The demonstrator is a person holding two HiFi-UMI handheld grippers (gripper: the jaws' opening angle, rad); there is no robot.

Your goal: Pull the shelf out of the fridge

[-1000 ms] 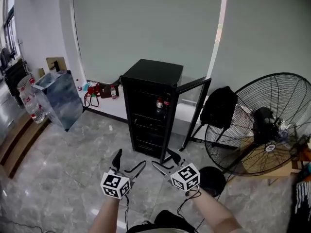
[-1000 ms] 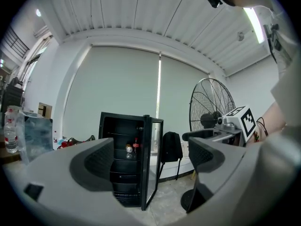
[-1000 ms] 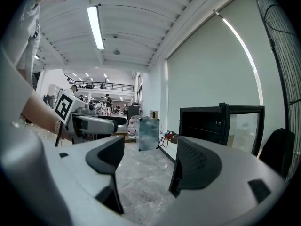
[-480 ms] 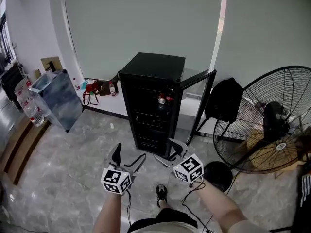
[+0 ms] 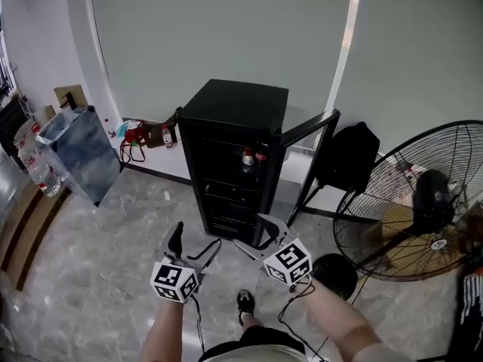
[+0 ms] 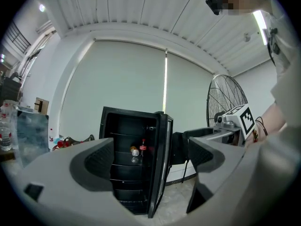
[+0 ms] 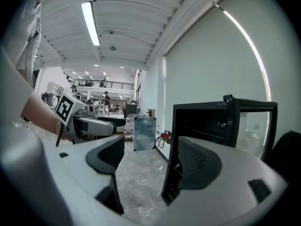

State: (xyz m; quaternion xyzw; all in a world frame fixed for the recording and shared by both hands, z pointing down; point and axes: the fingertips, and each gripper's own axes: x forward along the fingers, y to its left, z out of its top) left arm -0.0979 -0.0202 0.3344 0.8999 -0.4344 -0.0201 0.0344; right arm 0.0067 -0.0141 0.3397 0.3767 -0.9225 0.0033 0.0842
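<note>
Black fridge (image 5: 234, 108) stands open; left tool (image 5: 198, 239), right tool (image 5: 250, 232) agape.

Likely an open-plan workspace: stone floor (image 5: 98, 262), big standing fan (image 5: 411, 202), ceiling strip light (image 7: 89, 22).

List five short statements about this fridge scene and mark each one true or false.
1. The glass door of the black fridge stands open. True.
2. The left hand-held gripper is shut on the fridge's door. False: its jaws are apart and hold nothing, short of the fridge.
3. A large black wire-guard fan stands right of the fridge in the head view. True.
4. The fridge is empty. False: a red-labelled bottle and a can are inside.
5. The right hand-held gripper has its jaws apart. True.
</note>
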